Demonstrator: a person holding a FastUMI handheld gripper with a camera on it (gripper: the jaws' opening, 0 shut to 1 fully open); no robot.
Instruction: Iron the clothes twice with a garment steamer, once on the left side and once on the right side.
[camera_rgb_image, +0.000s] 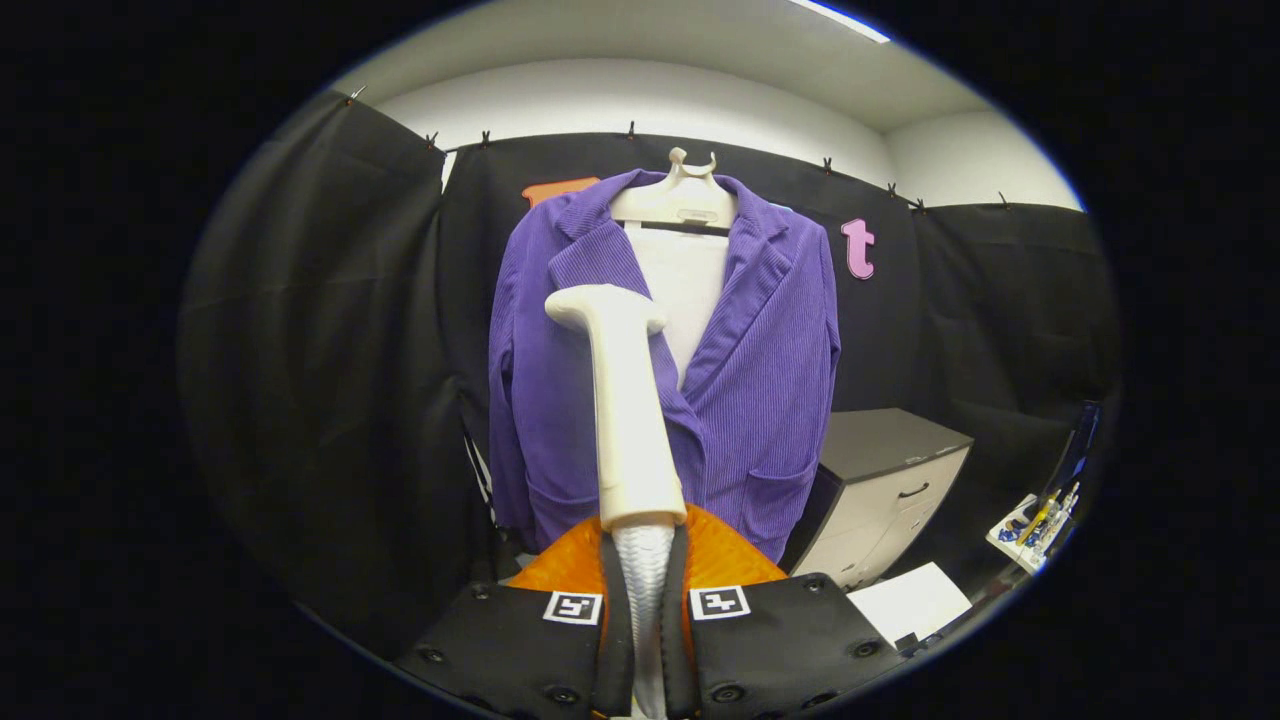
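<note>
Purple ribbed jacket (740, 400) hanging on a white hanger (678, 200) against the black booth wall (330, 350), front open over a white panel (685, 290), well beyond the fingers. Gripper (645, 600) pinching the garment steamer (628, 410) by its ribbed silvery hose end, both fingers (500, 650) pressing on it from either side, jaws nearly together around it. Steamer's cream handle rising upright just ahead of the fingers, its flat head tilting left and overlapping the jacket's left front near the lapel; contact with the cloth impossible to tell. Sitting to the right of the jacket: a grey-topped drawer cabinet (885, 480). Lying nearer: a white sheet (910, 600).
</note>
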